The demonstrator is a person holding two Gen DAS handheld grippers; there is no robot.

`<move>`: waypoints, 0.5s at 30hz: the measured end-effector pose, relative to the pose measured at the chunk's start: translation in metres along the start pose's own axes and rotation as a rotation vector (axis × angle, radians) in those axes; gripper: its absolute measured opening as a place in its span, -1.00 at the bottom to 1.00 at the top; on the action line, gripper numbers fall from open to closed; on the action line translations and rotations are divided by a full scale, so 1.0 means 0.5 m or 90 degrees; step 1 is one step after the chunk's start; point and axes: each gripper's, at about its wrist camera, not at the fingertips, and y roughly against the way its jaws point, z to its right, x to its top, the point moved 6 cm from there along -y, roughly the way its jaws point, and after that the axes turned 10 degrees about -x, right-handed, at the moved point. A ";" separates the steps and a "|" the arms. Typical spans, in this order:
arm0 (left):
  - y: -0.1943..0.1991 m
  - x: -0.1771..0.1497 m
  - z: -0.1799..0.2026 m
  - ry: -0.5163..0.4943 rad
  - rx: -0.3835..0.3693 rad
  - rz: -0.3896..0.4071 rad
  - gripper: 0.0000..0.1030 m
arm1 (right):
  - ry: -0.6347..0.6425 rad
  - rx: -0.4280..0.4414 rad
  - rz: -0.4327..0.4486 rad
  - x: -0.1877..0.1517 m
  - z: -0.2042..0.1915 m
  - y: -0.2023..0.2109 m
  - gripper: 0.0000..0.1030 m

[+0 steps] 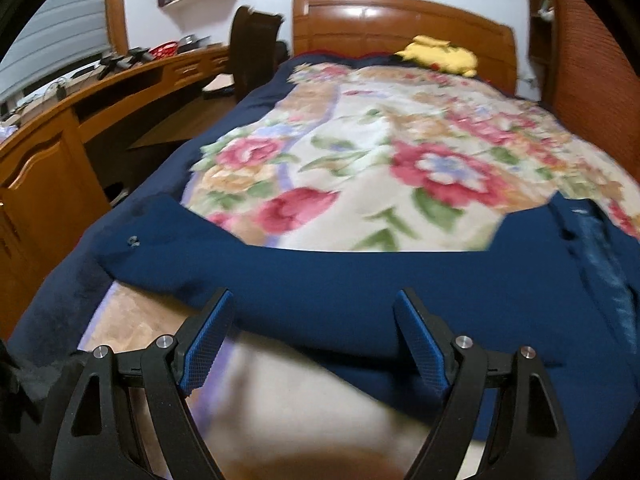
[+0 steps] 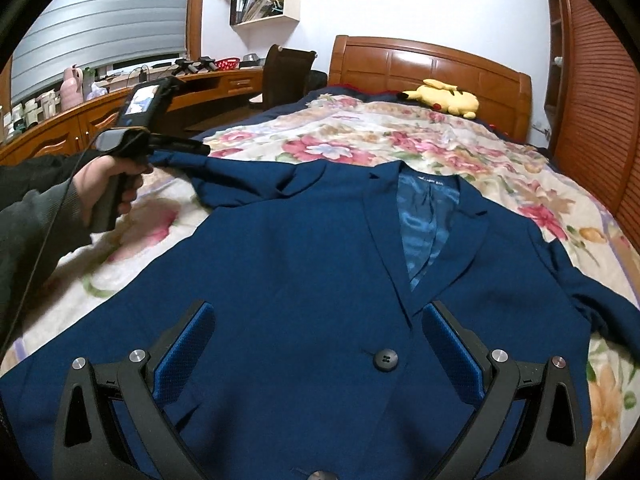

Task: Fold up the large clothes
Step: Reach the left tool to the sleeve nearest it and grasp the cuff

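On the floral bedspread (image 2: 360, 136) lies a navy blazer (image 2: 304, 272), both the left gripper (image 1: 314, 300) and right gripper (image 2: 318, 312) hovering over it, jaws released.

Black gripper (image 2: 316, 344) frames, blue textured jaws, silver screws; dark grey sleeve (image 2: 28, 216), thin black cable (image 2: 48, 232).

The jacket (image 2: 304, 264) lies spread on the bed (image 2: 500, 152); a plush toy (image 2: 444, 96) sits behind it
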 end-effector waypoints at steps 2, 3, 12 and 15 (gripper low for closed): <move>-0.025 -0.005 -0.022 0.011 0.024 -0.021 0.61 | 0.001 0.001 -0.001 0.000 -0.002 0.000 0.99; -0.033 -0.010 -0.033 0.018 0.033 -0.031 0.61 | 0.001 0.001 -0.002 -0.001 -0.004 0.003 0.99; -0.089 -0.047 -0.062 0.069 0.031 -0.104 0.66 | -0.008 0.004 -0.017 -0.008 0.005 -0.010 0.99; -0.093 -0.055 -0.068 0.112 -0.024 -0.108 0.47 | -0.006 0.004 -0.017 -0.004 0.003 -0.007 0.99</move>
